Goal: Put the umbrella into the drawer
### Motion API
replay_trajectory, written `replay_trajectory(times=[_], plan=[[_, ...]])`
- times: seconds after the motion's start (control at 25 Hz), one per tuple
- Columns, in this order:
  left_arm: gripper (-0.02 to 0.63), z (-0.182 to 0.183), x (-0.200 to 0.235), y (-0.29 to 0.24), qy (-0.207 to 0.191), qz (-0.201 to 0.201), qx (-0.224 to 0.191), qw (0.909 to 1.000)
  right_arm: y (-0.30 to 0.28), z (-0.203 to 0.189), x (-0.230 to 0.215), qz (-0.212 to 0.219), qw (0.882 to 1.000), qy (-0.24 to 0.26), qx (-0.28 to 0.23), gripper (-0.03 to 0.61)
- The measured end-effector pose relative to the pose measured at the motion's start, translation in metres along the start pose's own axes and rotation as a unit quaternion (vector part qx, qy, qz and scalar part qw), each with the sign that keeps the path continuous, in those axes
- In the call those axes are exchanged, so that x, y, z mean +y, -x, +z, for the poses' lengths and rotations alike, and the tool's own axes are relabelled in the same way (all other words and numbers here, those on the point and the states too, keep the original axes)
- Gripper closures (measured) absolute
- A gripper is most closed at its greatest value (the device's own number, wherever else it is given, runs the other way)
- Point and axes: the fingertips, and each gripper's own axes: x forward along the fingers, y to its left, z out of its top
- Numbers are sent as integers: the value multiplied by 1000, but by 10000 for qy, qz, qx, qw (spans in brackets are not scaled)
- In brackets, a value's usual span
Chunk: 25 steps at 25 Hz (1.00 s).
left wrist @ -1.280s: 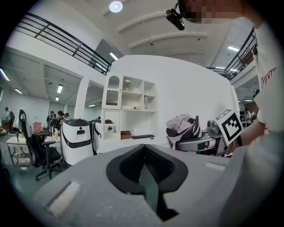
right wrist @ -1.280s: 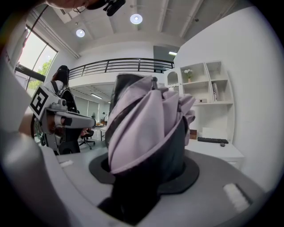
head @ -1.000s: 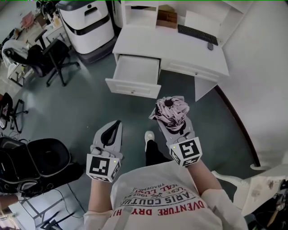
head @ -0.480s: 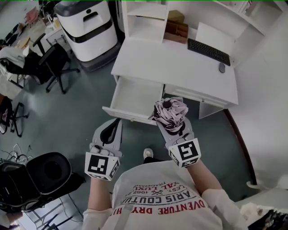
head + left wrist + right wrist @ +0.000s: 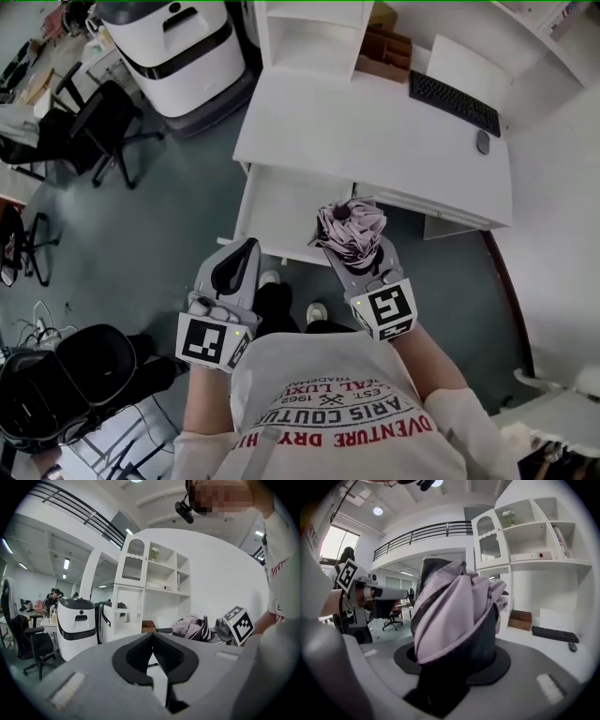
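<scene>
A folded mauve umbrella (image 5: 349, 227) with dark trim stands up between the jaws of my right gripper (image 5: 357, 247), which is shut on it. In the head view it hangs over the right front corner of the open white drawer (image 5: 273, 204). The right gripper view is filled by the umbrella (image 5: 454, 604) held in the right gripper (image 5: 452, 660). My left gripper (image 5: 248, 245) is at the drawer's front edge, left of the umbrella, its jaws shut on nothing. In the left gripper view its pads (image 5: 161, 651) meet at the tip, with the umbrella (image 5: 191, 626) off to the right.
The drawer belongs to a white desk (image 5: 375, 131) with a keyboard (image 5: 453, 101), a mouse (image 5: 483, 142) and a shelf unit behind. A white machine (image 5: 183, 42) and an office chair (image 5: 103, 122) stand to the left. My shoes (image 5: 317, 312) are just below the drawer.
Both grippers have travelled toward the desk. The drawer, well ahead a second ago, now lies right under the gripper tips and the umbrella. Neither grip has altered.
</scene>
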Motion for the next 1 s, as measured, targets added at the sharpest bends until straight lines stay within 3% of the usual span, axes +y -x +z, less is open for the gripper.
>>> replay_trajectory(times=[0.2,0.4,0.56,0.72,1.0], plan=[[611,-7,52,-36,64,-398,219,9989,-63,0,-5,-160,9994,4,320,373],[609,-21,100,-70,84,-804,226,9965,-130,-25,0,40,9968,9,799,373],[609,-54,132,-84,154,-1115,487,9925,-180,-59,9,237,9912,-5,1305,371],[610,-96,160,-100,136,-1352,687,9883,-231,-113,11,438,9803,24,1924,371],[609,-145,176,-115,741,-1331,982,9834,-249,-215,12,862,9477,-104,3071,370]])
